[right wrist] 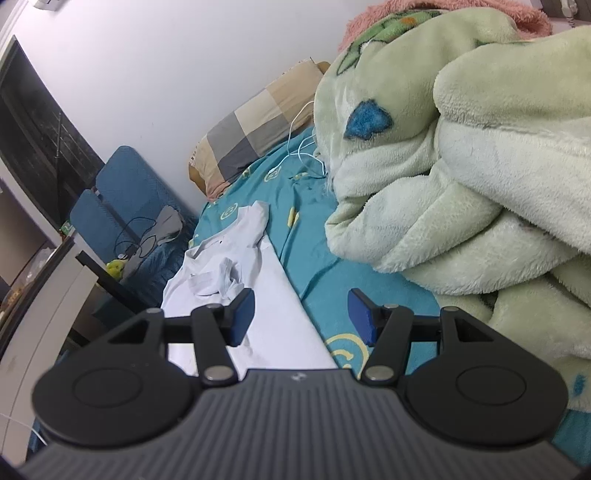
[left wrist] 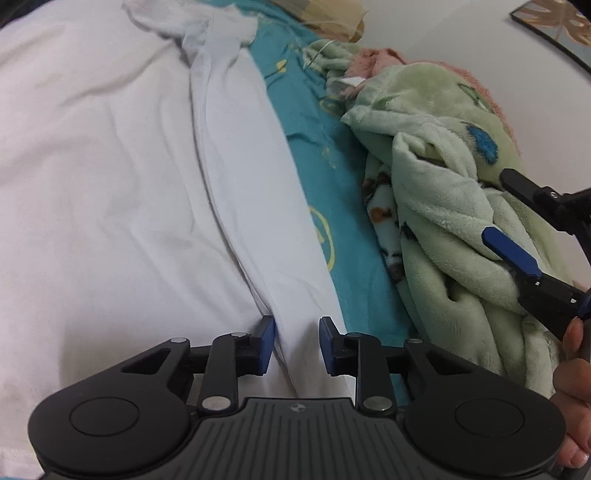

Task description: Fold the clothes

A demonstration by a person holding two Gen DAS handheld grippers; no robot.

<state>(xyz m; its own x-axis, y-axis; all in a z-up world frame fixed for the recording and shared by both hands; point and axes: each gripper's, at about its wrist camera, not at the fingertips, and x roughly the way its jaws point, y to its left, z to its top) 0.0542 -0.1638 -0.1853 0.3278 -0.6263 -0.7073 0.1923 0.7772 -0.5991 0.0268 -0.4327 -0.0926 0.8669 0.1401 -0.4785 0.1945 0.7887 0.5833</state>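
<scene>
**Folded Shirt Edge: Gripper Alignment**

The white shirt is lying spread on the teal bedsheet, filling the left of the left wrist view. A folded strip of the shirt is running along its right side, with the long axis pointing away from the camera toward the bunched sleeve at the far end.

The left gripper is sitting directly over the near end of this strip. Its jaws are standing apart, one pad on each side of the fold, clamping nothing. Whether the pads are touching the cloth cannot be told.

The right gripper is hovering further right, over the green fleece blanket, with its jaws wide apart and empty. The left gripper is judged the nearer to the fold; the right would need to travel left across the bedsheet.

The right wrist view is showing what the left omits: the straight fold edge meeting the sheet, the crumpled collar region, the checked pillow, and a white cable. Here the right gripper is straddling that edge.
</scene>
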